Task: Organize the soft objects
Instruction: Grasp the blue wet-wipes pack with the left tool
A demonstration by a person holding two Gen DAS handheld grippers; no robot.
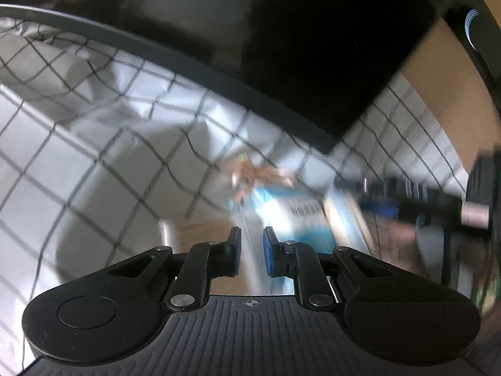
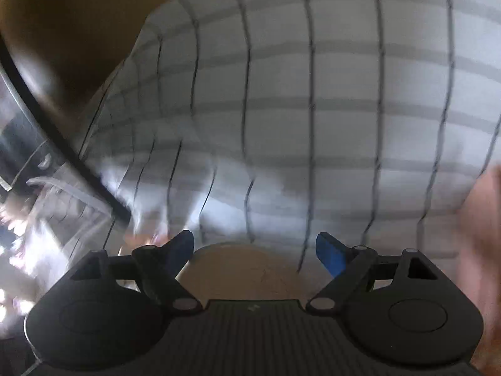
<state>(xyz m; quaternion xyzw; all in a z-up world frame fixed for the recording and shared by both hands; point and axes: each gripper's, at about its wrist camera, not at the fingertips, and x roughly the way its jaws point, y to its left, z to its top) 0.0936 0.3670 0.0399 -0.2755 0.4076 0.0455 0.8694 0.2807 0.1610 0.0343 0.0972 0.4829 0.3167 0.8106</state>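
A white bedsheet with a black grid pattern [image 1: 94,119] lies wrinkled across the left wrist view and fills the right wrist view [image 2: 313,109]. A small brown soft toy [image 1: 250,174], blurred, lies at the sheet's edge ahead of my left gripper [image 1: 252,235]. The left gripper's jaws stand a narrow gap apart with nothing between them. My right gripper [image 2: 255,241] is wide open and empty, close above the sheet. Both views are motion-blurred.
A dark bed frame edge [image 1: 188,62] runs behind the sheet. A blue and white package [image 1: 297,216] lies past the toy. The other gripper's body [image 1: 438,200] shows at the right. A black rail [image 2: 62,144] and cluttered items [image 2: 25,188] are at left.
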